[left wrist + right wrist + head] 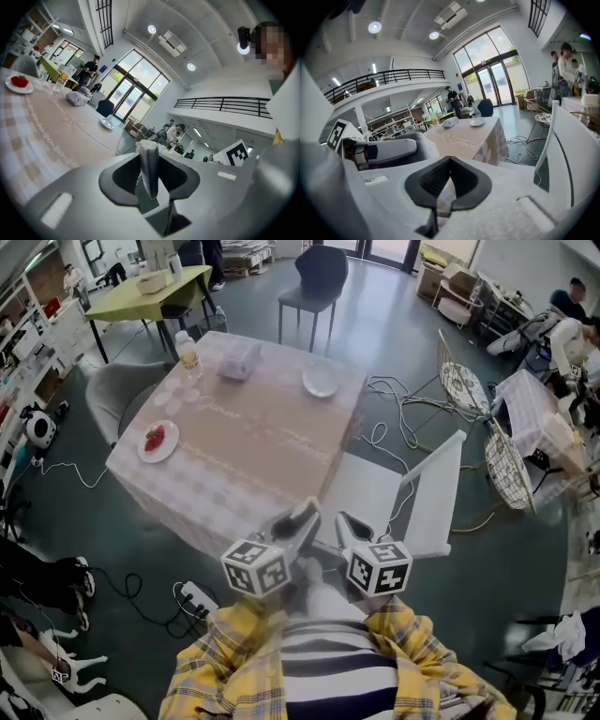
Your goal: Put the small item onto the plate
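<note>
**A:** Left gripper (149, 153), contents?

**B:** One small item (150, 174), grey and flat, standing upright between the jaws. The pads seem to press it from both sides, but what it is I can't make out. It is held in the air off the table's six o'clock side, short of the cloth.

**A:** Right gripper (449, 160)?

**B:** Jaws clenched tip to tip, nothing between them. It sits just beside the left one, at its three o'clock.

**A:** The table (253, 460)?

**B:** It has a checked cloth with a plain band down the middle. Taking the person's side as six o'clock:
- At nine, near the edge, a white plate (142, 452) bears a red piece (155, 436).
- At one, there is a second white plate (320, 381), bare.
- At eleven, a bottle (189, 354) stands upright.
- Just at the bottle's three o'clock lies a pale pouch (240, 360).

**A:** Round the table?

**B:**
- A white chair (427, 488) stands at four o'clock, close to the corner.
- A dark chair (319, 277) stands at twelve, apart from the far edge.
- Loose cables (403, 395) lie on the floor at two to three.
- A power strip (195, 598) lies on the floor at seven, near the person's checked sleeve (220, 657).
</note>
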`<state>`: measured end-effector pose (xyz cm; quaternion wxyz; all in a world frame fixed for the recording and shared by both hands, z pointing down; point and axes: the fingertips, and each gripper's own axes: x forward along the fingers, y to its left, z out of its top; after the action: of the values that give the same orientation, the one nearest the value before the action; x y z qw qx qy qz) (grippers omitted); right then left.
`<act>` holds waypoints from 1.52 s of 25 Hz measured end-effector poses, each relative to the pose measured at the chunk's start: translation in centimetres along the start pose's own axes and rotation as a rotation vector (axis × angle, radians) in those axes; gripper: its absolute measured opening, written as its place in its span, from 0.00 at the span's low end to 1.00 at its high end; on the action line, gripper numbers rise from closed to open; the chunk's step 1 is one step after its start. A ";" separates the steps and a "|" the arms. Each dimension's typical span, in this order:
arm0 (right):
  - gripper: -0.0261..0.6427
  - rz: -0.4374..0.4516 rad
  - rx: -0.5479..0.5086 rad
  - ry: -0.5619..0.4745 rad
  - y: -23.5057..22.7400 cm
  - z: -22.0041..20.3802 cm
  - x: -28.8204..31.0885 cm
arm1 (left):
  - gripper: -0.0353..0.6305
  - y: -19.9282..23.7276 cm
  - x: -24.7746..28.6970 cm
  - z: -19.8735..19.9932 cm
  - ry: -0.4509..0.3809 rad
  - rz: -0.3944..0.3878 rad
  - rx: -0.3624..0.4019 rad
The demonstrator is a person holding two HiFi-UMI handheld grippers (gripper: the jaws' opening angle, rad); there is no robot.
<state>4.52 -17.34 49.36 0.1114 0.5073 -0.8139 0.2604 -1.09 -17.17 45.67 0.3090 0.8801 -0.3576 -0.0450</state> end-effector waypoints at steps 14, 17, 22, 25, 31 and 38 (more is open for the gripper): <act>0.04 0.011 -0.010 0.010 -4.4 6.7 8.2 | 0.21 6.2 8.5 4.8 0.004 0.047 -0.045; 0.04 0.014 -0.010 0.006 -5.2 8.2 9.9 | 0.20 7.3 10.4 5.9 0.011 0.059 -0.041; 0.04 0.010 -0.015 0.017 -6.9 9.5 13.0 | 0.21 9.8 13.5 6.7 0.033 0.083 -0.064; 0.04 0.008 -0.004 0.028 -8.0 10.1 14.6 | 0.21 11.0 15.0 6.9 0.047 0.096 -0.076; 0.04 0.004 0.009 0.035 -9.8 11.7 17.7 | 0.21 13.9 17.8 8.2 0.070 0.125 -0.084; 0.04 -0.002 0.006 0.025 -11.5 13.9 21.2 | 0.21 16.5 21.3 10.3 0.077 0.137 -0.074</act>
<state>6.06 -45.11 50.68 0.1205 0.5053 -0.8110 0.2691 1.68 -45.61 49.96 0.3574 0.8425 -0.4030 -0.0029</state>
